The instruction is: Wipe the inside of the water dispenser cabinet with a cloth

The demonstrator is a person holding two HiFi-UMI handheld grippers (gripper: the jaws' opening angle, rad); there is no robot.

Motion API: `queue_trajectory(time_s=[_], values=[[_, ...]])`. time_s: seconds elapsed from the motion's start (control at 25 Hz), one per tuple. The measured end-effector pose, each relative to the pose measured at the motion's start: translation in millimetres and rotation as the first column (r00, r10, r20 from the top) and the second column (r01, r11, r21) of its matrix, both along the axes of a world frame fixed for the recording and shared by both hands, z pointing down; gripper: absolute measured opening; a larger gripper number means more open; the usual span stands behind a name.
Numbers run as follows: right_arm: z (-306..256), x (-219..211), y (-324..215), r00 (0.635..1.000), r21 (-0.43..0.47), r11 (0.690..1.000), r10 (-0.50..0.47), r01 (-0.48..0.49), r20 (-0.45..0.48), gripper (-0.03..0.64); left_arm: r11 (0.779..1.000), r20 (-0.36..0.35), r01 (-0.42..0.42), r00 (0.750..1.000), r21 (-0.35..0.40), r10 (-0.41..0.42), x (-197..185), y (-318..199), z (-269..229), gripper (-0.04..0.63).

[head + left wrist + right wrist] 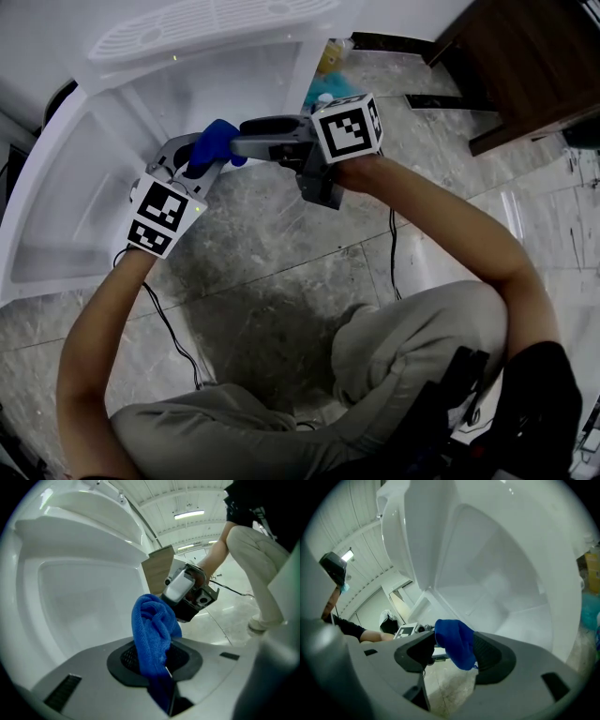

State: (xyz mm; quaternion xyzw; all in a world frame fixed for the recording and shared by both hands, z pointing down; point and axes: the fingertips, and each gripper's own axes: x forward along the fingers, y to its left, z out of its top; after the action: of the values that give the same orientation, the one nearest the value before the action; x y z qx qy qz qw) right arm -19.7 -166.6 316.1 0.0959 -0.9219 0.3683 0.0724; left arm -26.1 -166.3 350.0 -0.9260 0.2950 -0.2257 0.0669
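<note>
A blue cloth (152,630) hung before the open white cabinet (84,187), clamped in the left gripper (157,667), with the right gripper (452,651) holding its jaws apart around the cloth's tip; the right should probably back straight off without snagging it.

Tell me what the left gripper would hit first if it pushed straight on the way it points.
The left gripper pinches the blue cloth; beyond that, probably the right gripper's front, though depth is unclear.

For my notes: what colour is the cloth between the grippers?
Blue; the cloth shows best in the left gripper view.
</note>
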Motion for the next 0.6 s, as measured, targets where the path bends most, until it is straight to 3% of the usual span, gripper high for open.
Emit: queue_trajectory(time_s=[0.08,0.16,0.24,0.36,0.44,0.52,0.6], values=[[-5,14,-10,0.998,0.010,0.998,0.066,-0.066,0.020,0.233,0.999,-0.039,0.039,0.998,-0.024,-0.040,-2,-9,-2,0.080],[-6,29,-20,0.992,0.030,0.992,0.123,-0.123,0.009,0.223,0.996,-0.044,0.093,0.995,0.003,-0.092,-5,-23,-7,0.080],[-1,42,-25,0.991,0.074,0.989,0.134,-0.131,-0.030,0.037,0.987,-0.067,0.147,0.987,0.059,-0.143,-3,-45,-20,0.080],[24,53,-11,0.977,0.197,0.980,0.071,-0.031,-0.200,-0.002,0.976,-0.157,0.198,0.971,0.091,-0.183,14,-82,-46,0.080],[56,56,13,0.910,0.283,0.945,-0.032,0.162,-0.412,-0.002,0.967,-0.194,0.234,0.958,0.097,-0.212,23,-111,-57,0.080],[88,58,41,0.796,0.308,0.873,-0.137,0.379,-0.589,-0.002,0.944,-0.262,0.314,0.924,0.101,-0.280,21,-138,-72,0.080],[109,59,62,0.728,0.270,0.831,-0.214,0.486,-0.651,-0.002,0.909,-0.345,0.398,0.877,0.126,-0.336,15,-156,-91,0.080]])
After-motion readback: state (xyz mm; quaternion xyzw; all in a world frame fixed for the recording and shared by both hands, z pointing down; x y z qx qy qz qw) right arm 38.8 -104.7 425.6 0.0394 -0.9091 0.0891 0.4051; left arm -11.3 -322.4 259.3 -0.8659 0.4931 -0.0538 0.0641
